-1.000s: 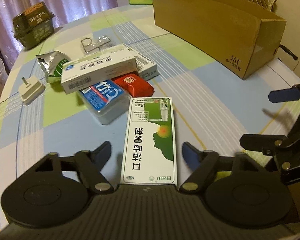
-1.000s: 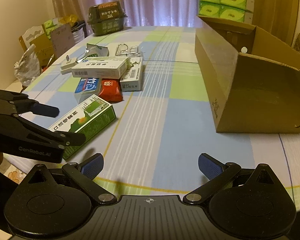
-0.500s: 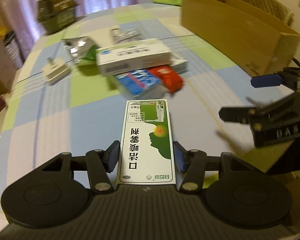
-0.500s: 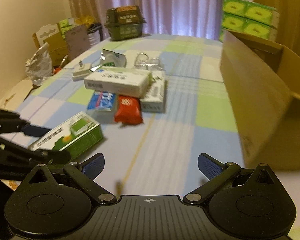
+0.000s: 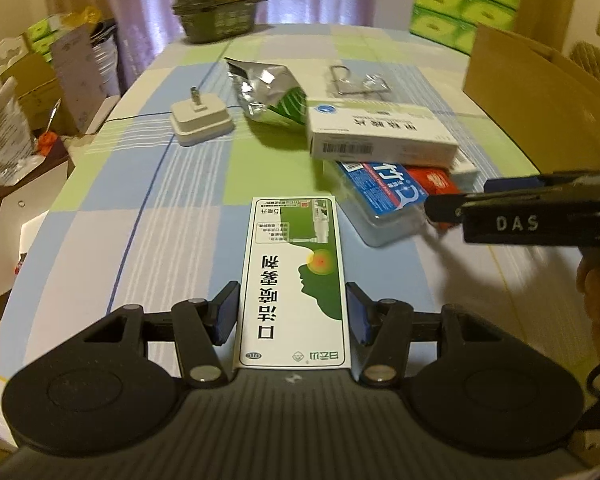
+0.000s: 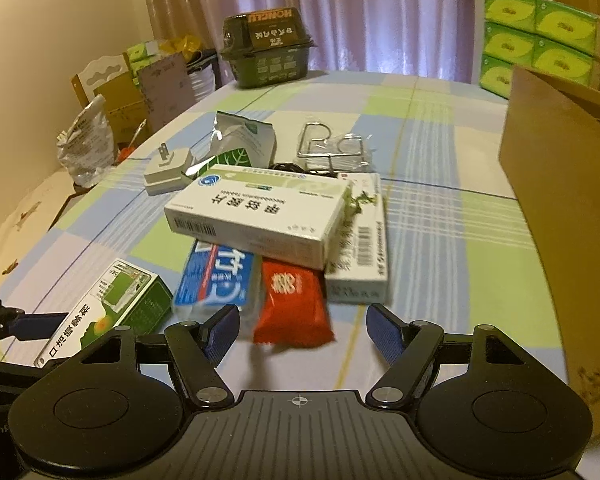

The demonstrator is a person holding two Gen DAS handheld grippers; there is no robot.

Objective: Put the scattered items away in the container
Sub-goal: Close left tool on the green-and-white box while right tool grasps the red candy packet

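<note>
From the left wrist, the left claw (image 5: pixel 291 316) pinches the green-and-white rectangular medicine carton (image 5: pixel 293 284) by its long sides above the checked table (image 5: pixel 148 216); a second ago those fingers stood spread around it. The right claw crosses at the right edge, its tips hidden. The brown cardboard container (image 5: pixel 540 92) is cut off at the table's far right corner.

From the right wrist, the right claw (image 6: pixel 302 334) hangs spread over the red foil packet (image 6: pixel 290 304), which lies half under the white flat box (image 6: pixel 260 212). The blue plastic-wrapped pack (image 6: pixel 216 280) alongside is blurred. This claw has moved closer to the pile.
</note>
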